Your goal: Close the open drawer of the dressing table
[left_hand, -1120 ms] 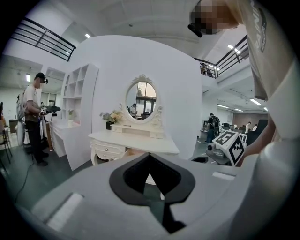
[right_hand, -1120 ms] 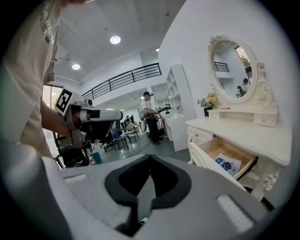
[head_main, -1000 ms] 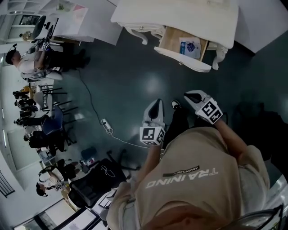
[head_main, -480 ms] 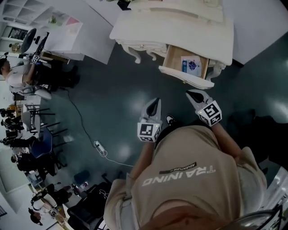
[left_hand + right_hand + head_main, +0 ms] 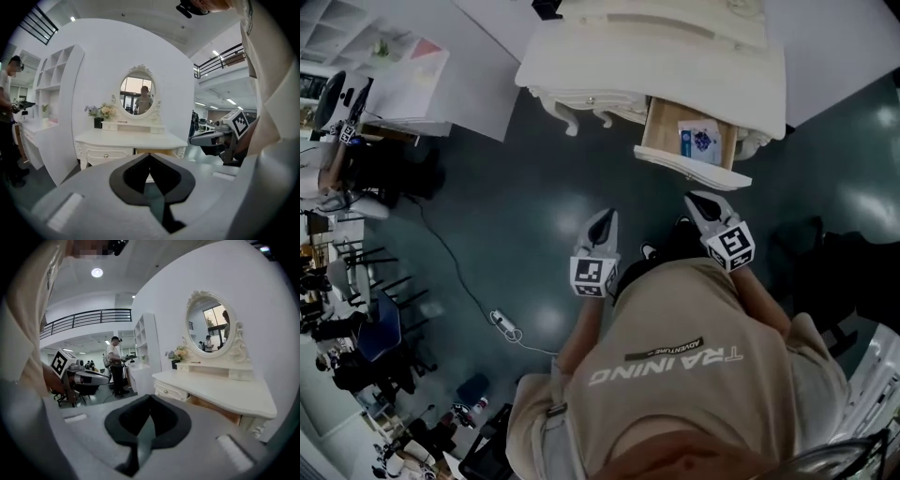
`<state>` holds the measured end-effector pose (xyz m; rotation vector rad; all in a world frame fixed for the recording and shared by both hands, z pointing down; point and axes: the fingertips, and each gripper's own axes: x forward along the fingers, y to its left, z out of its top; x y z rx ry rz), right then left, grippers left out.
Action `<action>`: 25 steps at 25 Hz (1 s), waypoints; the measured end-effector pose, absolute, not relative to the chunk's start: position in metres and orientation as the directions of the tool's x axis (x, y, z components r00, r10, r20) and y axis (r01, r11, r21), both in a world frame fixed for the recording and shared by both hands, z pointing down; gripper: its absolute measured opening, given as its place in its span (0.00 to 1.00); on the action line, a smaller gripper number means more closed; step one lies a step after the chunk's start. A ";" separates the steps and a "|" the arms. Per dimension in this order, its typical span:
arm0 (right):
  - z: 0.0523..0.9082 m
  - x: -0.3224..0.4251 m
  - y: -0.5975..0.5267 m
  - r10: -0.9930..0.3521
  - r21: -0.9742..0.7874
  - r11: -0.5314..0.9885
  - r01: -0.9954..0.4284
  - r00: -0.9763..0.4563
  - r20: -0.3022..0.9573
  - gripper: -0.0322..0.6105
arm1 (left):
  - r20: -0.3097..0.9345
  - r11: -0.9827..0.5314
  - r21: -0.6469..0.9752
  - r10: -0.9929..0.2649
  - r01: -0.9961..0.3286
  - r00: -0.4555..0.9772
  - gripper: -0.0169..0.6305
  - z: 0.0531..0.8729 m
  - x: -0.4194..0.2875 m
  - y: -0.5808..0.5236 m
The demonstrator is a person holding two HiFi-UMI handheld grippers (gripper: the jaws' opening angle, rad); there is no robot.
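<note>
Both claws have their jaws pressed together with nothing between them. The right gripper (image 5: 701, 202) is just in front of the dressing table (image 5: 656, 56), near the white front of the open drawer (image 5: 694, 171) but not touching it. The left gripper (image 5: 604, 223) is farther from the table, to the left. The drawer stands pulled out under the table's right part, with a blue-and-white packet (image 5: 697, 141) lying inside. I judge the push has not begun. Pushing on one corner only could skew the drawer and jam it, and a hard shove could shake the table.
</note>
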<state>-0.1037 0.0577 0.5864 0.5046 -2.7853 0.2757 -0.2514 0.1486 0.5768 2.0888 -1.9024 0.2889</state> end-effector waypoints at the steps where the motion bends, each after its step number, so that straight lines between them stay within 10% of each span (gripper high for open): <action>1: 0.589 -0.098 0.051 -0.325 -0.149 0.909 -0.390 -0.886 0.331 0.05 | 0.346 -0.104 0.093 -0.929 -0.990 0.130 0.03 0.577 -0.247 0.134; 25: 0.722 -0.048 -0.116 -0.343 -0.381 0.709 -0.593 -0.762 0.549 0.05 | 0.419 -0.443 0.074 -0.799 -0.893 0.431 0.03 0.582 -0.199 -0.160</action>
